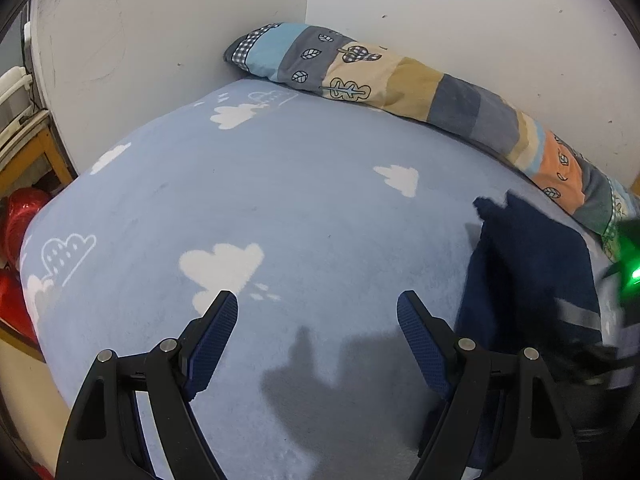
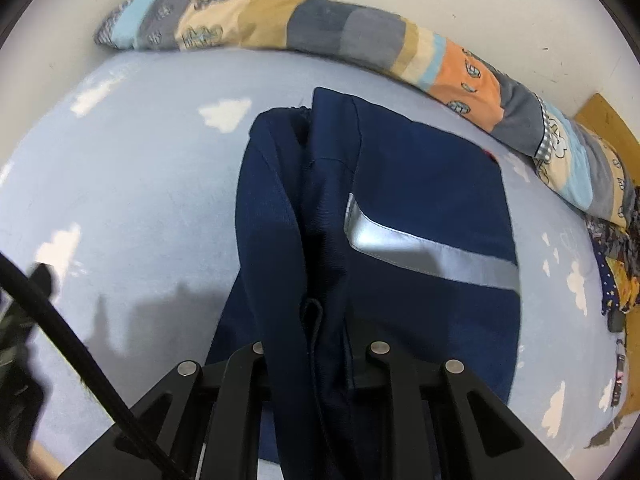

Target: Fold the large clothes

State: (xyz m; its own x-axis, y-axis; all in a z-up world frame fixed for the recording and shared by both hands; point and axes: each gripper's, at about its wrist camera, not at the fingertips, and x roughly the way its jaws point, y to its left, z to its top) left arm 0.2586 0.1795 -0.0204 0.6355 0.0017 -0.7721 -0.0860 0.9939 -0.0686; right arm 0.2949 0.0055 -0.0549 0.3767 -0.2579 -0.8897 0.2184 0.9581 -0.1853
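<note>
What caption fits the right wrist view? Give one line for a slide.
Right gripper shut on a navy garment with a reflective stripe, over a cloud-print bedsheet.

No readable txt, labels, brand marks or nos. in either view. Only pics, no lettering: white cloud & rain prints on the blue bed cover (image 1: 304, 184), centre of frame in both views; leaf & tree drawings on the patchwork bolster (image 1: 360, 76), upper middle to right edge. Grey stripe on the navy garment (image 2: 424, 184), centre-right of right wrist view, is plain, nothing printed on it. Small items at far right edge of right wrist view too blurred & small to read.
</note>
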